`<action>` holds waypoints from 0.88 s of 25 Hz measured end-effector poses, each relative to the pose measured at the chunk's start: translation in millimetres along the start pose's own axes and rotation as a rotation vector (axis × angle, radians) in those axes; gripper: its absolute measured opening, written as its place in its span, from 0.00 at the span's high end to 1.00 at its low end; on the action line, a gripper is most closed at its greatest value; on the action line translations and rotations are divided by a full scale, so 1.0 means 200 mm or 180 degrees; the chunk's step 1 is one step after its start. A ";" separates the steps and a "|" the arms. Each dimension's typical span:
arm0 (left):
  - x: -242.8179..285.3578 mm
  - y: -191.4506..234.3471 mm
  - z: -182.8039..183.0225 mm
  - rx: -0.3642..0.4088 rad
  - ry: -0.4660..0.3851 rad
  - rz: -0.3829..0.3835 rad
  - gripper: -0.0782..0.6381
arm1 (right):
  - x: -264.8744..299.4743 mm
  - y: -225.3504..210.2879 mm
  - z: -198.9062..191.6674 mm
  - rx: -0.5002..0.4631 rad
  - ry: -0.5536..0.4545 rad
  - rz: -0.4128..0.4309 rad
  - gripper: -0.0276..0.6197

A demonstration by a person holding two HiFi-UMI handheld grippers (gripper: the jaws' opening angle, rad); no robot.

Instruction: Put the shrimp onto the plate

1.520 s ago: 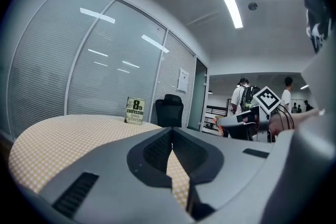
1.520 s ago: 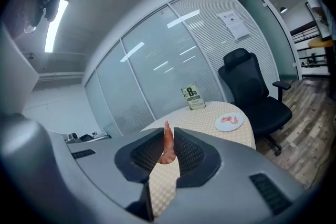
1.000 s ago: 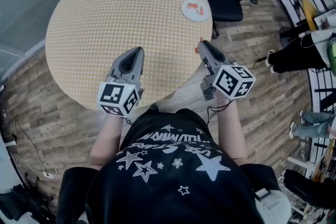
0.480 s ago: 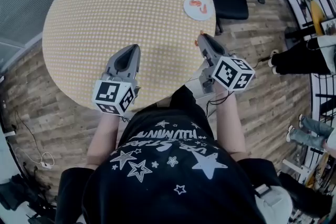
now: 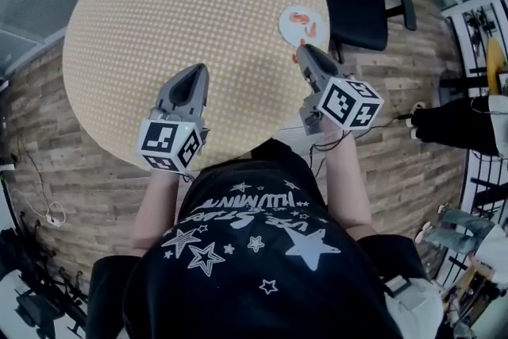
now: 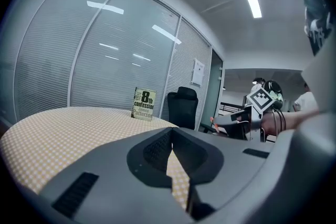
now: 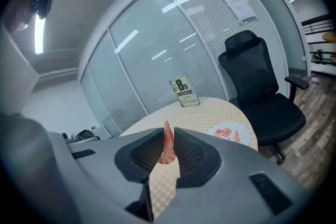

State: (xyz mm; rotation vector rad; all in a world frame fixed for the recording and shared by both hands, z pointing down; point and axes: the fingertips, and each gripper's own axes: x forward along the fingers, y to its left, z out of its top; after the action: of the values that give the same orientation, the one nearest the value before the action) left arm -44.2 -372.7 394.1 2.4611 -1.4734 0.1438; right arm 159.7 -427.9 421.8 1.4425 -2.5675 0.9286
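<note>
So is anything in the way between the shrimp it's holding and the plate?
No, nothing visible. The right gripper grips the shrimp just short of the plate, with only bare table between them.

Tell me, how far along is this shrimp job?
Done: a couple of shrimp lie on the plate. In hand: the right gripper is shut on a held shrimp, just short of the plate. Remaining: carry it over and let go. The left gripper is shut and empty.
</note>
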 end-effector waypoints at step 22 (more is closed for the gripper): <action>0.49 -0.25 -0.11 -0.0002 0.0289 0.0357 0.88 | 0.35 -0.54 -0.14 -0.0425 0.0734 0.0113 0.85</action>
State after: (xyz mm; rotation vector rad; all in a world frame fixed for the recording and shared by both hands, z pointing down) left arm 47.9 -427.5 429.0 2.3387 -1.5720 0.2733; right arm 198.6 -508.4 518.4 1.1843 -2.4416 0.8537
